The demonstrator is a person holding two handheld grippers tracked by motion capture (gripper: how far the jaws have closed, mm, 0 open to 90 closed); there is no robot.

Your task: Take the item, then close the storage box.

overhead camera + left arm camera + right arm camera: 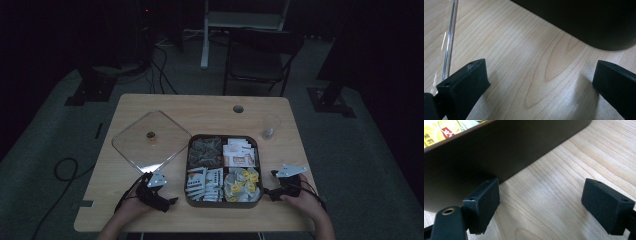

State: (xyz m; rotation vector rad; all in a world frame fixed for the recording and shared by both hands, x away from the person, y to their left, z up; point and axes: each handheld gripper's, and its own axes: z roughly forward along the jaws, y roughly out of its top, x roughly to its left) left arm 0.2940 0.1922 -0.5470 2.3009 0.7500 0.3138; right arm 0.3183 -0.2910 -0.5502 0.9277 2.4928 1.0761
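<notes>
A dark square box (224,204) with four compartments of tea packets and sachets stands near the table's front edge. Its clear lid (151,141) lies flat to its left, with a small brown knob (150,135) on top. My left gripper (167,201) rests on the wood just left of the box, open, nothing between its jaws; the box wall (584,20) and the lid's edge (450,40) flank it. My right gripper (270,186) sits low at the box's right side, open and empty, its left fingertip (482,203) close to the dark wall (499,157).
A clear glass (270,126) stands at the back right of the wooden table (210,107), near a round cable hole (238,108). A folding chair (260,55) stands beyond the far edge. Cables lie on the floor at the left.
</notes>
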